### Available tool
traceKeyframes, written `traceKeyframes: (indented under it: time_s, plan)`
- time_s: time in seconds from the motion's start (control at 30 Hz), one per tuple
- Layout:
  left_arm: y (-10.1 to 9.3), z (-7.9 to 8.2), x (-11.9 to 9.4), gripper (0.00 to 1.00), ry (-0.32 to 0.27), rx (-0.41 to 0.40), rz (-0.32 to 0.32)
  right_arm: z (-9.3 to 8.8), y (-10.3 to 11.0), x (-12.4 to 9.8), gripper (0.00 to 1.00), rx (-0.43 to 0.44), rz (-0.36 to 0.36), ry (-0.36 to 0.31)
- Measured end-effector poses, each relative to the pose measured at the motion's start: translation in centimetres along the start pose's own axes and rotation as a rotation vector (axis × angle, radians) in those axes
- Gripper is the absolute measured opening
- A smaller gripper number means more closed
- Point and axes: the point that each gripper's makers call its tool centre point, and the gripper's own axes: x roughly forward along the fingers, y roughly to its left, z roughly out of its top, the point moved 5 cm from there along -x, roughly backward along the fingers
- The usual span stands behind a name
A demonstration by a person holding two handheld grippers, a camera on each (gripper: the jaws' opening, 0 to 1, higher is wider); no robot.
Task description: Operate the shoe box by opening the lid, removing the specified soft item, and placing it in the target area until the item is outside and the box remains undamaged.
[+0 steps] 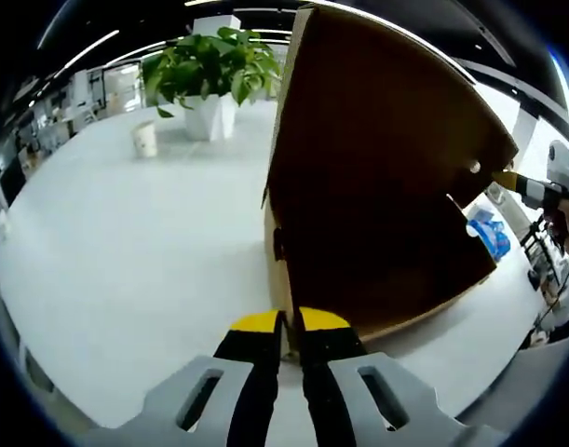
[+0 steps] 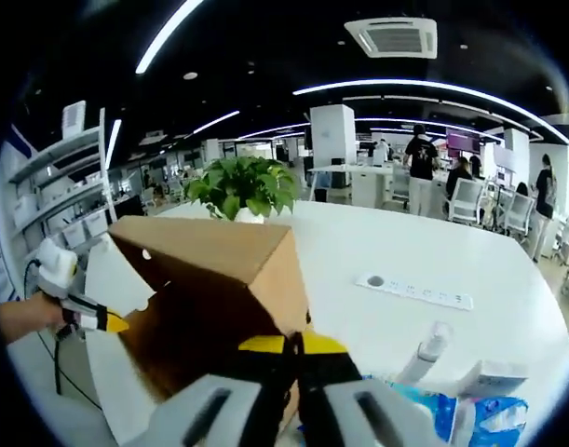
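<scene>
Box (image 1: 377, 186) straight ahead of the left gripper (image 1: 289, 328), rising tall and tilted from just past the yellow tips; brown card, dark in shadow on the near face. Left jaws drawn nearly together with a corner or edge of the box at the slit between them; seemingly pinching thin card, though true contact hard to confirm. Right gripper (image 2: 293, 346) likewise almost closed, tips pressed up against a box (image 2: 205, 279) edge directly in front, apparently nipping it. The right gripper also visible at the far right of the left gripper view, (image 1: 535, 191), touching the box's far edge; the left one at the left of the right gripper view, (image 2: 84, 312), at the opposite edge.

Soft item not visible; presumably inside, behind the card walls.

Judged light and hollow: thin corrugated board, stiff along the panels but easy to crease or tear at flaps and corners. Best taken at a free lid edge, near the middle rather than a corner, with a gentle pinch and a slow swing about the hinge. Soft item likely limp and compressible: a firm grab on a fold should do.

Plant (image 2: 242, 184) beyond the box; wipes pack (image 2: 470, 410) down to the right of the right gripper.
</scene>
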Motion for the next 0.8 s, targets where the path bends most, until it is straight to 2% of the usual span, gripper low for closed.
traceKeyframes:
  time_s: [0.17,0.43,0.6,0.8]
  plan:
    - [0.0,0.0,0.0,0.05,-0.001,0.006,-0.005,-0.6,0.2,-0.3,0.0,0.009,-0.004,0.0]
    - [0.0,-0.1,-0.2,0.05,0.0,0.027,-0.018,-2.1,0.6,-0.9,0.0,0.074,-0.006,-0.019]
    - [0.0,-0.2,-0.2,0.05,-0.003,0.032,-0.023,-2.6,0.9,-1.1,0.0,0.048,-0.005,-0.016]
    - [0.1,-0.2,-0.2,0.06,0.001,0.052,-0.036,-3.2,0.9,-1.5,0.01,0.06,0.006,-0.016]
